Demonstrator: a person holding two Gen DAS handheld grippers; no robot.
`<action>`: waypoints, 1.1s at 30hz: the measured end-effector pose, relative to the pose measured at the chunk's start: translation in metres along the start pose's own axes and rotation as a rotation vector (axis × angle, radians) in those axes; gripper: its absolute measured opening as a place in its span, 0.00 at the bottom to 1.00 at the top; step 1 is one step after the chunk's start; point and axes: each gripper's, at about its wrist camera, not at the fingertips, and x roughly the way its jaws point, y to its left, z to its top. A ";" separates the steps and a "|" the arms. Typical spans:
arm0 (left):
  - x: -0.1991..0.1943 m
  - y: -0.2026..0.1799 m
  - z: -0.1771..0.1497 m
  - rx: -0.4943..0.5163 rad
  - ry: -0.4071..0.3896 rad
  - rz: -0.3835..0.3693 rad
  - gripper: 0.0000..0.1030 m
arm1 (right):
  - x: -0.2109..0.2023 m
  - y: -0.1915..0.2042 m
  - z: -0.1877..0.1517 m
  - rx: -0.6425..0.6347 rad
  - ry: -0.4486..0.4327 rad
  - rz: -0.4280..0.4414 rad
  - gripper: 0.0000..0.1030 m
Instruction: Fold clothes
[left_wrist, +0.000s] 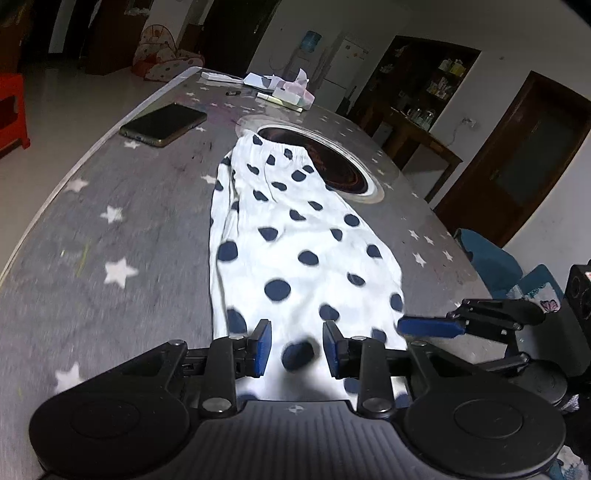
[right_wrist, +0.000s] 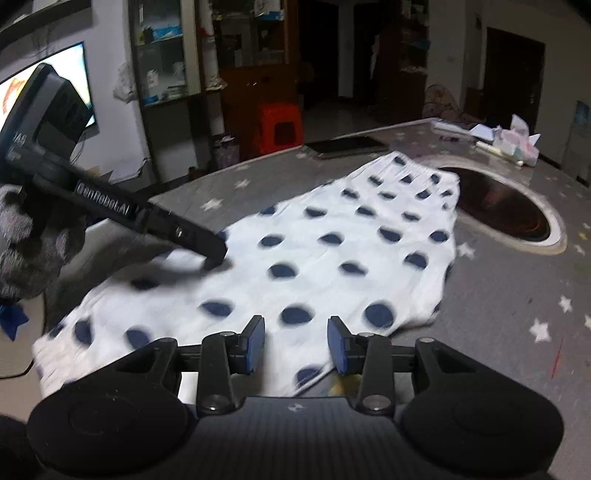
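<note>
Apparently the fold is only just getting under way: the white polka-dot pants (left_wrist: 295, 236) lie stretched out lengthwise on the grey star-patterned surface (left_wrist: 110, 221), with the elastic waistband (left_wrist: 280, 147) at the far end draped over the rim of the round inset burner (left_wrist: 340, 162) and the hem end hanging toward the near edge. They look already doubled leg over leg, since a second layer edge shows along one long side, though I cannot be sure of that. The left gripper (left_wrist: 297, 349) hovers over the hem end with its blue-padded fingers (left_wrist: 263, 347) released and apart, cloth visible between them but not pinched. The right gripper (right_wrist: 295, 345) sits over the same end, just beside the left one, and its fingers (right_wrist: 255, 343) are also spread open with nothing clenched. In the right wrist view the left gripper's body reaches across onto the cloth near the near edge. A smartphone (left_wrist: 162, 123) lies near the far left edge of the surface, well apart from the pants, and a tissue pack (left_wrist: 295, 92) with papers sits by the far corner. As I judge it, what is left is the main work: seizing the hem, carrying it up to the waistband, and perhaps folding once more; the waistband overlapping the burner may want pulling back first.
</note>
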 end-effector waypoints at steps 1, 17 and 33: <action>0.003 0.001 0.001 -0.002 0.004 0.010 0.32 | 0.003 -0.004 0.003 0.005 -0.005 -0.008 0.36; 0.012 0.004 0.012 0.015 -0.004 0.056 0.31 | 0.020 -0.039 0.020 0.035 -0.003 -0.068 0.38; 0.000 -0.018 0.006 0.079 0.002 -0.022 0.36 | 0.057 -0.057 0.061 0.045 0.023 -0.023 0.38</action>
